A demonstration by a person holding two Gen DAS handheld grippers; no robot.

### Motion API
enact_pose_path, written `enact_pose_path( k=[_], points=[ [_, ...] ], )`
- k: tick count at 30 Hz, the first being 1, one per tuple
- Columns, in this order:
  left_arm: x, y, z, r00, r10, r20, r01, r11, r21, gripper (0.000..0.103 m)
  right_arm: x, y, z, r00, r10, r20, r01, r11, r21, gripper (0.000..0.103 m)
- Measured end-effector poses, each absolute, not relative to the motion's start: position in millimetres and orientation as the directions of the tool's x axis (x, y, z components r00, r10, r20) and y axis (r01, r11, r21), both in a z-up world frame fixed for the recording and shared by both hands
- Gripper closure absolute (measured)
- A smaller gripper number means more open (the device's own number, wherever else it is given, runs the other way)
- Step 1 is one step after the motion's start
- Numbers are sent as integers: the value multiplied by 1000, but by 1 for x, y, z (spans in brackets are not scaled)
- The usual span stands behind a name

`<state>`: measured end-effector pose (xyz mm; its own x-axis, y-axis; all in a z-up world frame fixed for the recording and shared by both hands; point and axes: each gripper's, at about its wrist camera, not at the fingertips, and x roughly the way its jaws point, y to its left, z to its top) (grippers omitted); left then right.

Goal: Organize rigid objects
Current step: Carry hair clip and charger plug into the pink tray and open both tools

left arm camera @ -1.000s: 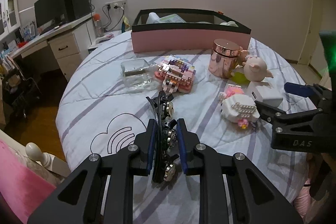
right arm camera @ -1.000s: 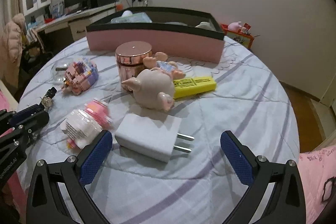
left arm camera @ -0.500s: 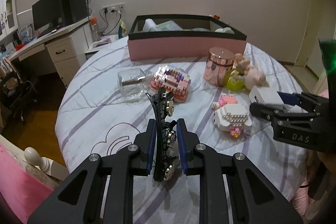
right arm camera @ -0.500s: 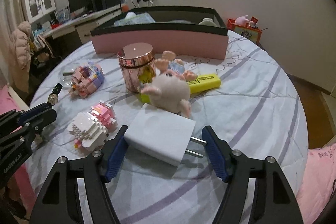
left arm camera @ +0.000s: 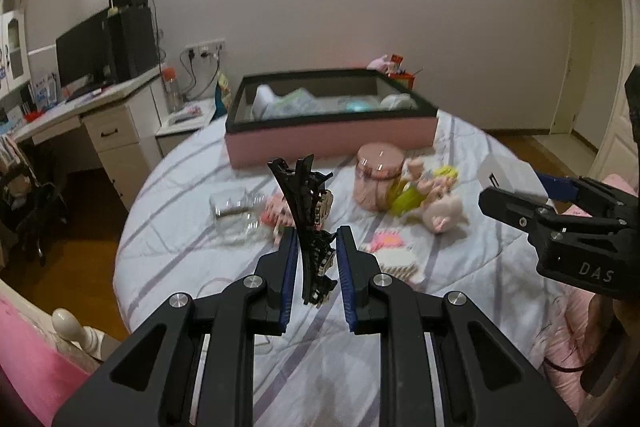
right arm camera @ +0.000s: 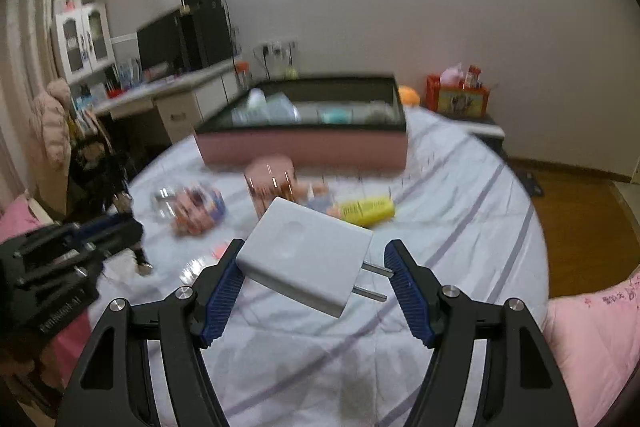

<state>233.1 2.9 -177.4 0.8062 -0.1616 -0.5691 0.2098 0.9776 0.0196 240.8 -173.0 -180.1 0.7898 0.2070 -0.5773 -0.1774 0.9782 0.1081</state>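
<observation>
Above the round bed, with its white cover striped in purple, both tools hang clear of the bedding. The left tool is closed on a black hair clip that stands upright between its blue pads, its upper prongs fanning out over the toys behind. The right tool grips a white charger, held tilted off the cover: the left pad presses on the body's corner and the right pad meets the metal prongs. From the left wrist view the same charger shows at the tip of the right tool, at the right edge.

On the bed lie a clear glass jar on its side, a pink round tin, a yellow marker, a small pig figure and pink block toys, blurred. Behind them, at the far side of the bed, stands a pink box with a black rim, some things already inside. A desk with a monitor stands off to the left by the wall.
</observation>
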Motion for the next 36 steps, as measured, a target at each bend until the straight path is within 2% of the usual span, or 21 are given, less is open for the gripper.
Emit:
enact_pose_path(
  k=[15, 24, 36],
  points=[
    [207, -19, -99, 913, -208, -352, 239, 970, 47, 84, 213, -156, -107, 906, 223, -359, -211, 975, 73, 31],
    [207, -20, -77, 948, -168, -268, 193, 979, 68, 83, 211, -153, -87, 938, 186, -294, -184, 982, 36, 31],
    [227, -16, -53, 979, -109, -170, 126, 988, 92, 83, 238, -141, -60, 951, 204, -230, -209, 978, 5, 31]
  ],
)
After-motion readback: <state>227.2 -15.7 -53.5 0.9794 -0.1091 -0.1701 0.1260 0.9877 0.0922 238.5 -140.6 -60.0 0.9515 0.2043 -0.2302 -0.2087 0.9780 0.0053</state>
